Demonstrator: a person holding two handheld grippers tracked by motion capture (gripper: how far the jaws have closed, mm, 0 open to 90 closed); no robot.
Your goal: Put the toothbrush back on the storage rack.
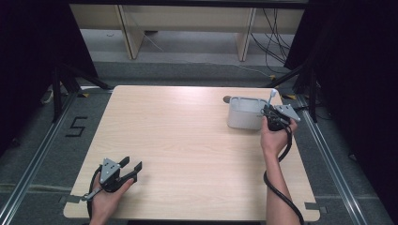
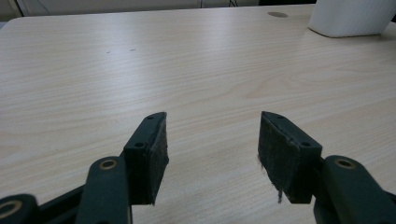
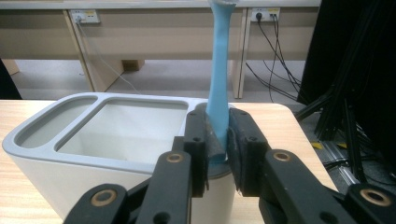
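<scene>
The right gripper [image 3: 217,140] was clenched on a light blue handle [image 3: 218,88], its two black pads pressed against either side of the slender stem. The handle stood nearly upright, leaning only a little, and its top ran past the upper edge of the right gripper view, so what sort of tool it belonged to could not be told. Its lower end sat at the right-hand end of a white caddy [image 3: 93,163], in or just above a small end compartment that the jaws mostly hid. The caddy's rim marked off a large open compartment in the middle and a narrower one at its far left; both looked bare inside.

In the high view the white caddy [image 1: 244,115] stood on the wooden table [image 1: 187,140] near the far right corner, with the right gripper [image 1: 273,112] touching its right end and the pale handle [image 1: 271,96] rising above it. A small dark round mark [image 1: 227,99] lay on the tabletop just beyond the caddy's left end.

The left gripper [image 1: 130,165] was well apart from the caddy, resting low over the near left part of the table. Its jaws were spread wide, with nothing but bare wood between the pads [image 2: 273,149].
</scene>
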